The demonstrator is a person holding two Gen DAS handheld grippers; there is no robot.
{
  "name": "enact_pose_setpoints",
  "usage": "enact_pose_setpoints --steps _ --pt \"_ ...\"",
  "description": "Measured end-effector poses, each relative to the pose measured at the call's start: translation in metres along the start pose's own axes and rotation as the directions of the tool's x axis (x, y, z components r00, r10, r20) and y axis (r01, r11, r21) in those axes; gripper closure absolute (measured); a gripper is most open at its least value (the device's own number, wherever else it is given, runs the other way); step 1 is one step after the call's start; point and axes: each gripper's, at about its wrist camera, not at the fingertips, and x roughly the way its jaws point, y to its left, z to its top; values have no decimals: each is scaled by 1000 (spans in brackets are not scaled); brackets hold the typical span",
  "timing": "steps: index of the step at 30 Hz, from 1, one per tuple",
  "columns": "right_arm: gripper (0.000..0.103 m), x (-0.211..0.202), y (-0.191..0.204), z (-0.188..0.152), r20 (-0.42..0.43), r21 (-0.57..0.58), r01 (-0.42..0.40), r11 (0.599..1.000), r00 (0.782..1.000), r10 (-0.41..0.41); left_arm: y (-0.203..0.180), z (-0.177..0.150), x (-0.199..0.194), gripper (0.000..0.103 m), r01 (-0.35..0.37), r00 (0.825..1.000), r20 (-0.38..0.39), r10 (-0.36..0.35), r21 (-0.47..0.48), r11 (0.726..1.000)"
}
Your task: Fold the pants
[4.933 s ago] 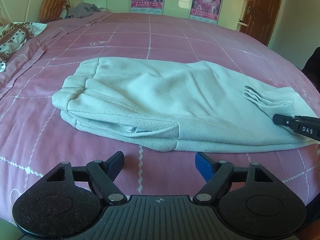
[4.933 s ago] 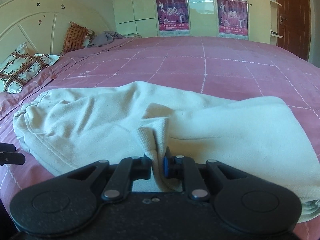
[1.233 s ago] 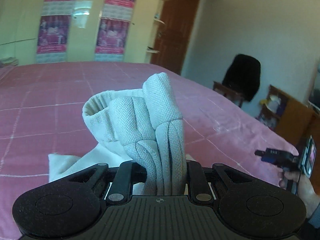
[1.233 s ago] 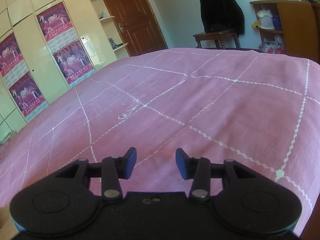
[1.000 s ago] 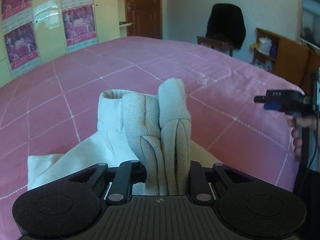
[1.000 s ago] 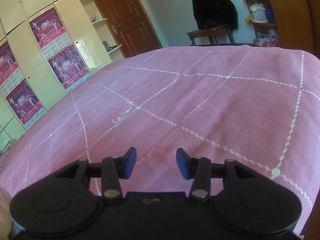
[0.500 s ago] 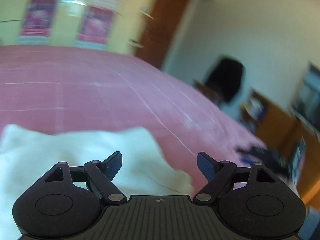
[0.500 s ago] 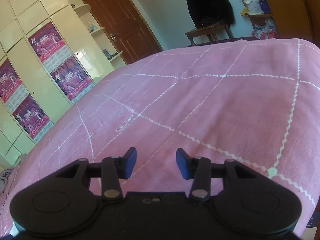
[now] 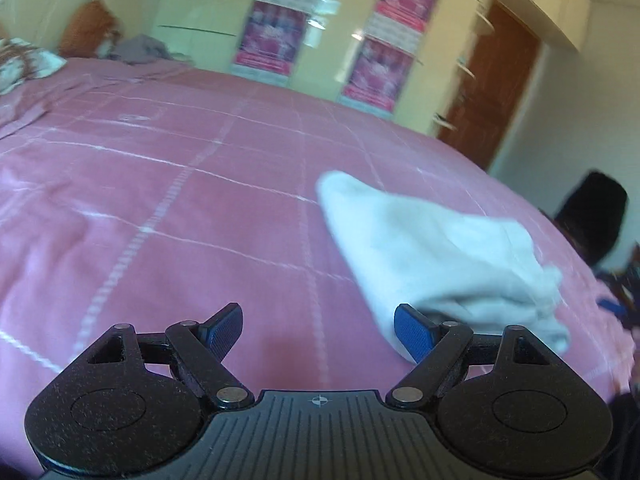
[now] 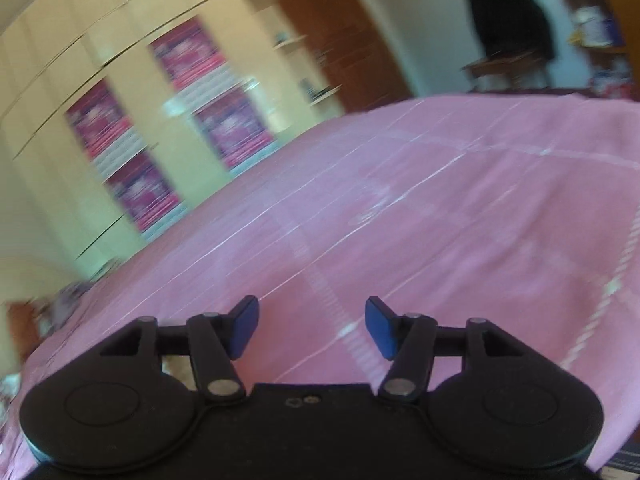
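The pale cream pants (image 9: 436, 256) lie folded in a compact bundle on the pink bedspread (image 9: 168, 184), to the right in the left wrist view, blurred by motion. My left gripper (image 9: 318, 330) stands open over bare bedspread; its right pad sits just in front of the bundle's near corner, and nothing is between the jaws. In the right wrist view my right gripper (image 10: 312, 326) hovers over the pink bedspread (image 10: 460, 208) with its jaws opening and nothing between them. No pants show in that view.
A cream wardrobe with pink posters (image 9: 276, 40) and a brown door (image 9: 492, 88) stand behind the bed. Pillows and a grey garment (image 9: 140, 50) lie at the bed's head. A dark coat over a chair (image 10: 508, 20) and a wooden shelf (image 10: 600, 20) stand beyond the bed's far edge.
My left gripper let go of the pants bundle, opened wide and swung left, leaving the bundle on the bed. My right gripper's jaws widened and its view swung toward the wardrobe.
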Motion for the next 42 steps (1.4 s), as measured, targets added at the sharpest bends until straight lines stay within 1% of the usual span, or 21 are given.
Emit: enact_pose_setpoints --steps 3,7,10,14,16,18,20,21,23,25,26,27,29,30,31,33,35,38,40,41,42 --pt "42 0 29 -17 -72 -20 -63 998 996 62 -37 8 23 21 10 1000 -11 -9 88 996" --pt "42 -4 58 -36 -158 -24 -145 989 977 140 -41 8 43 21 29 998 -53 -25 83 996" --pt "42 -2 76 -46 -225 -15 -193 981 957 184 -41 0 52 21 -3 998 -59 9 95 996" --pt "40 9 88 -53 -280 14 -185 983 943 181 -29 -5 58 21 -12 997 -73 17 67 998" --pt "38 19 88 -54 -310 78 -182 980 930 197 -34 -10 62 21 -29 996 -80 40 135 990" --pt "38 39 93 -60 -382 102 -141 985 909 170 -42 -12 63 21 -55 995 -71 72 210 976" --pt "58 46 103 -63 -393 70 -133 989 907 150 -44 -13 60 21 -73 995 -57 88 222 972" --pt "81 47 107 -62 -389 49 -148 988 908 155 -44 -12 57 21 -84 994 -47 97 221 972" --pt "85 31 113 -51 -317 95 -230 968 915 249 -42 -13 53 21 -85 995 -41 96 217 973" --pt "86 3 117 -37 -195 117 -369 922 902 386 -40 -13 52 21 -70 996 -42 79 196 978" --pt "86 -8 116 -33 -154 115 -403 908 895 417 -42 -13 52 21 -74 996 -39 83 200 977" --pt "86 -13 113 -33 -137 110 -407 907 897 419 -44 -13 52 21 -81 995 -38 91 208 975" --pt "87 -4 96 -46 -193 127 -292 948 930 312 -44 -14 53 21 -90 994 -38 99 199 976" --pt "87 11 86 -59 -282 137 -206 969 930 237 -43 -14 53 21 -88 994 -38 98 196 977" --pt "87 24 77 -70 -372 145 -143 979 909 188 -44 -15 52 21 -88 995 -34 96 196 977" --pt "87 21 63 -77 -346 201 -161 966 911 224 -43 -15 50 21 -90 995 -26 96 180 980" --pt "87 12 71 -73 -330 163 -174 971 918 220 -41 -15 46 21 -95 995 0 96 162 982" --pt "87 -8 79 -64 -254 157 -286 945 913 319 -32 -14 50 21 -79 996 -30 82 89 993" --pt "86 -2 79 -70 -307 121 -235 964 915 262 -32 -16 54 20 -87 995 -39 91 101 991" --pt "86 9 73 -77 -366 131 -182 975 905 218 -36 -17 55 20 -96 994 -42 102 129 987" --pt "85 16 68 -82 -387 167 -164 972 896 217 -38 -18 54 20 -98 993 -48 106 143 985"
